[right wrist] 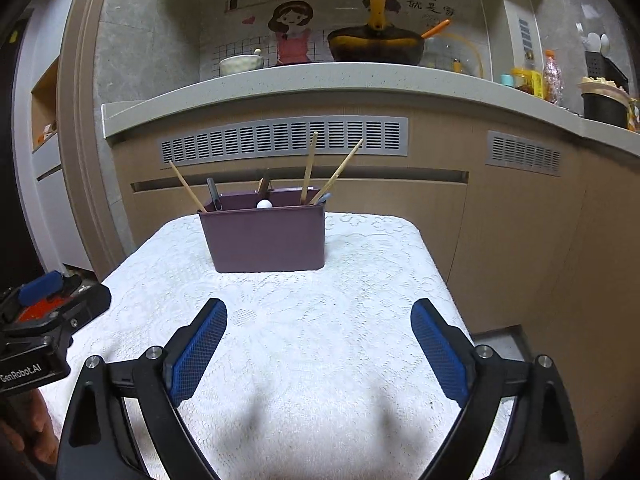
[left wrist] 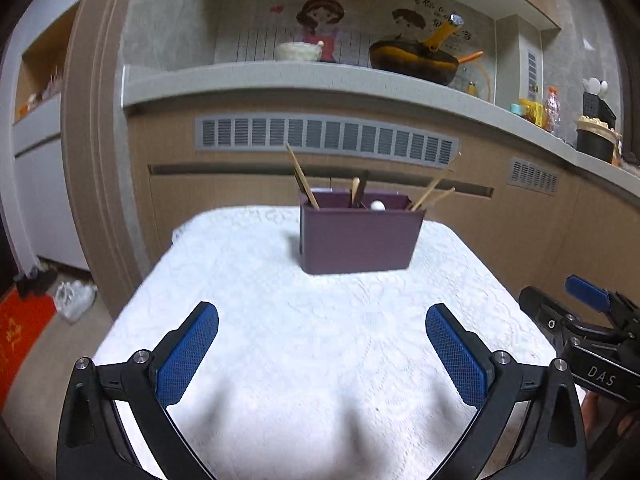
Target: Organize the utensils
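Observation:
A purple utensil holder (left wrist: 360, 236) (right wrist: 266, 236) stands on the white lace tablecloth (left wrist: 320, 340) (right wrist: 320, 320), toward the table's far edge. Wooden chopsticks (left wrist: 302, 178) (right wrist: 308, 168), dark handles and a white spoon end (left wrist: 377, 205) (right wrist: 264, 203) stick out of it. My left gripper (left wrist: 322, 344) hovers open over the near part of the cloth, nothing between its blue pads. My right gripper (right wrist: 319, 340) is likewise open and empty, well short of the holder. Each gripper shows at the edge of the other's view, the right (left wrist: 588, 320) and the left (right wrist: 44, 304).
Behind the table runs a kitchen counter (left wrist: 280, 80) (right wrist: 320, 76) with a bowl (left wrist: 298, 51), a dark pan (left wrist: 414, 60) (right wrist: 376, 44), bottles and a black pot (right wrist: 604, 106). Cabinet fronts with vents stand below it. Shoes (left wrist: 74, 300) and a red mat (left wrist: 20, 332) lie on the floor left.

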`<state>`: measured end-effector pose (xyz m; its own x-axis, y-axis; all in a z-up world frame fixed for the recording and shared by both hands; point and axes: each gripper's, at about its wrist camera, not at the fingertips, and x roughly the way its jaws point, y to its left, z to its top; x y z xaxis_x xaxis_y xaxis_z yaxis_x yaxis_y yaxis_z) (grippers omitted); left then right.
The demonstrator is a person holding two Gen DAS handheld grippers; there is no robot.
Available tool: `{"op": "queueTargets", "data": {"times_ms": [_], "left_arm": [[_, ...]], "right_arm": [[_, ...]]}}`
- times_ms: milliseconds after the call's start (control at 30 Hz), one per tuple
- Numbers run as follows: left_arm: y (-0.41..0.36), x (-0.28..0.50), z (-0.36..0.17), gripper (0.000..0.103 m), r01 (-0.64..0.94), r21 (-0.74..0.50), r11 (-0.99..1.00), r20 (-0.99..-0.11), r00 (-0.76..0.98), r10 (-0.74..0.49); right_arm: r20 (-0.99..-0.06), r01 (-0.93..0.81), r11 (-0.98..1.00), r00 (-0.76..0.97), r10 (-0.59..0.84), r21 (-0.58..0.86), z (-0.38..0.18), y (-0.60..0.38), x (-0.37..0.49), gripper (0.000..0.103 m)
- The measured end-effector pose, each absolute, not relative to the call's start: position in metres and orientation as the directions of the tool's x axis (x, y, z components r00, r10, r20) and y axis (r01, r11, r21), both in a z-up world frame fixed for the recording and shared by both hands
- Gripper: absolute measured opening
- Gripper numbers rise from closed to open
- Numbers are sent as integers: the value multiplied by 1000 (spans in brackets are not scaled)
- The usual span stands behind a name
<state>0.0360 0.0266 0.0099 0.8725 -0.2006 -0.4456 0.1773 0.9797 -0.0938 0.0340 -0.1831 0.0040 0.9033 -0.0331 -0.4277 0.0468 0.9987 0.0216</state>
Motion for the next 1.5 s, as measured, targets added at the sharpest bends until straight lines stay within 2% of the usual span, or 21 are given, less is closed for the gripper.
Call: {"op": "queueTargets", "data": {"times_ms": [633, 1500], "left_arm": [[18, 39, 6, 103, 175, -54, 983, -484, 857, -179], [14, 36, 7, 103, 187, -22, 982, -481, 859, -174]], "right_arm": [[-423, 44, 999, 905, -30, 23, 4, -187, 32, 93], [-426, 37, 999, 904, -21, 28, 4, -189, 30, 93]]}}
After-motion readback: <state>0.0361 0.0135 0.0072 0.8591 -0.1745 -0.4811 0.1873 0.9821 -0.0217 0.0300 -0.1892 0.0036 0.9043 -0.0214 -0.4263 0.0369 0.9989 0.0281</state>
